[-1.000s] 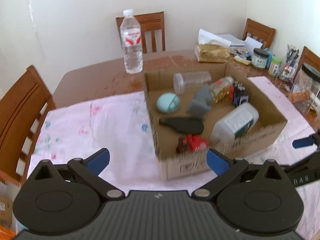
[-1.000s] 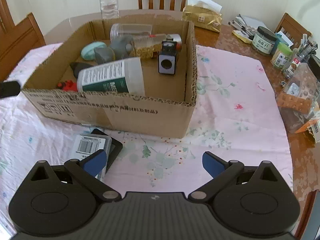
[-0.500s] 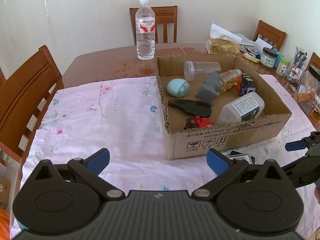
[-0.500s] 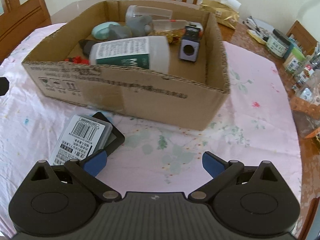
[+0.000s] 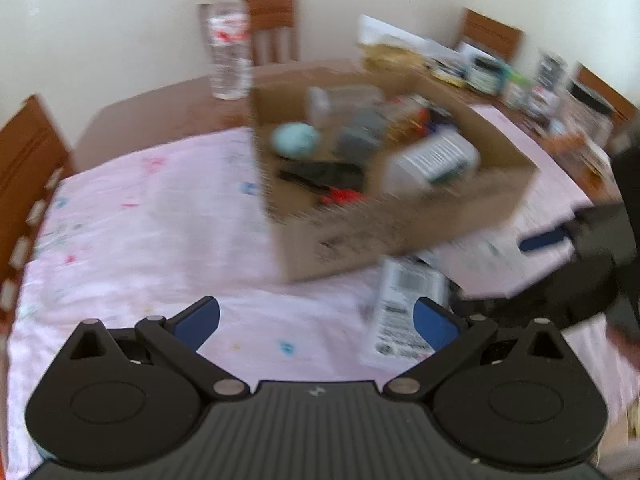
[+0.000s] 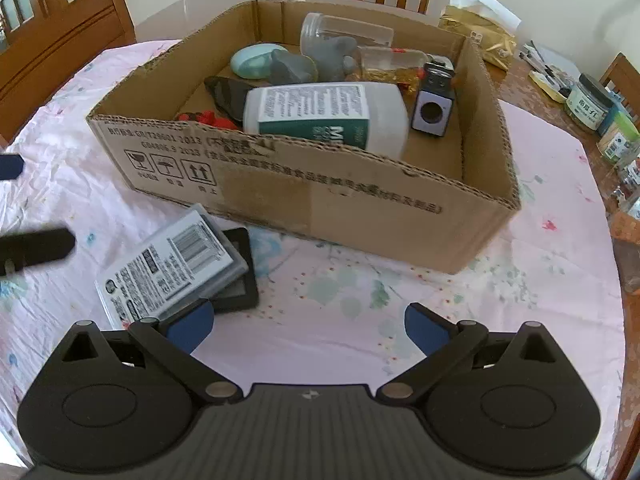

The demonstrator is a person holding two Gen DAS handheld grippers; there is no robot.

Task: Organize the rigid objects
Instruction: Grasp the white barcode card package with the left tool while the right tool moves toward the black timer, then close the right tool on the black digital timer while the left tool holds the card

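Left wrist view, badly blurred: the left gripper (image 5: 316, 320) is hovering wide open and empty over the pink tablecloth (image 5: 140, 240), the cardboard box (image 5: 400, 220) ahead and a labelled packet (image 5: 404, 304) lying just before its right finger.

Right wrist view: the right gripper (image 6: 306, 322) is hanging wide open, holding nothing, with the packet (image 6: 172, 264) resting on a black tray (image 6: 240, 272) beside the box (image 6: 320, 200). Both grippers are nearing the packet; they could collide or push it off the tray.
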